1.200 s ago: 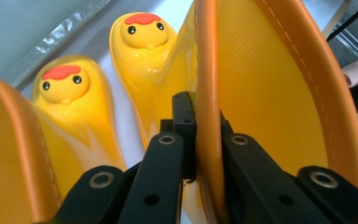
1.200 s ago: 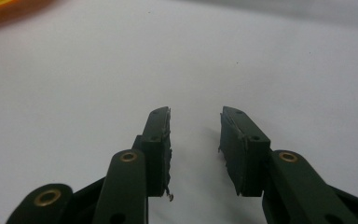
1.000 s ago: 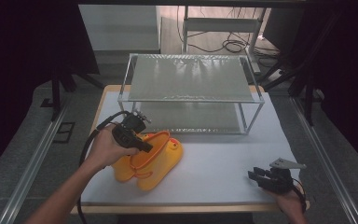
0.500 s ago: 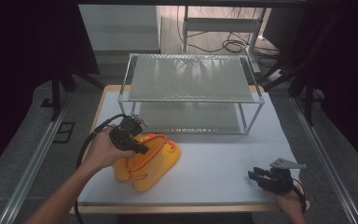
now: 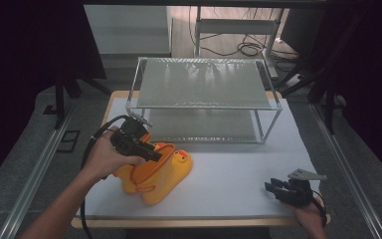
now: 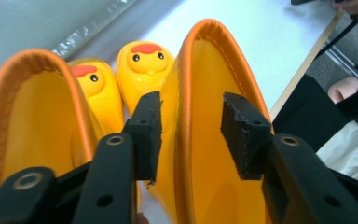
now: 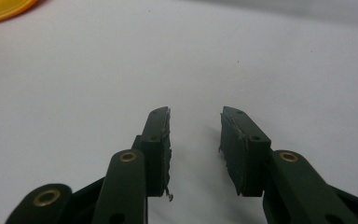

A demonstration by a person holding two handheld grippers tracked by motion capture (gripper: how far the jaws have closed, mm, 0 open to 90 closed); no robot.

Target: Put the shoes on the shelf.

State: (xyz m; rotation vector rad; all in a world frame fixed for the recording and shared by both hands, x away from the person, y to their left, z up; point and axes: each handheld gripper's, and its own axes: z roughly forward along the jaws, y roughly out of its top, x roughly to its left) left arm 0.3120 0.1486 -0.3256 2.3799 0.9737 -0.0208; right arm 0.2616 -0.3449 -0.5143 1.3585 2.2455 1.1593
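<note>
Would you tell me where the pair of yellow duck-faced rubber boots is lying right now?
In the high view, the yellow duck-faced rubber boots lie on the white table's front-left part, before the two-tier wire-frame shelf, under the left gripper.

No readable text, label or number, as far as these views show.

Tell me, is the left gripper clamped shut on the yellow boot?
No, the left gripper has its jaws apart, straddling the boot's orange rim without pressing it.
</note>
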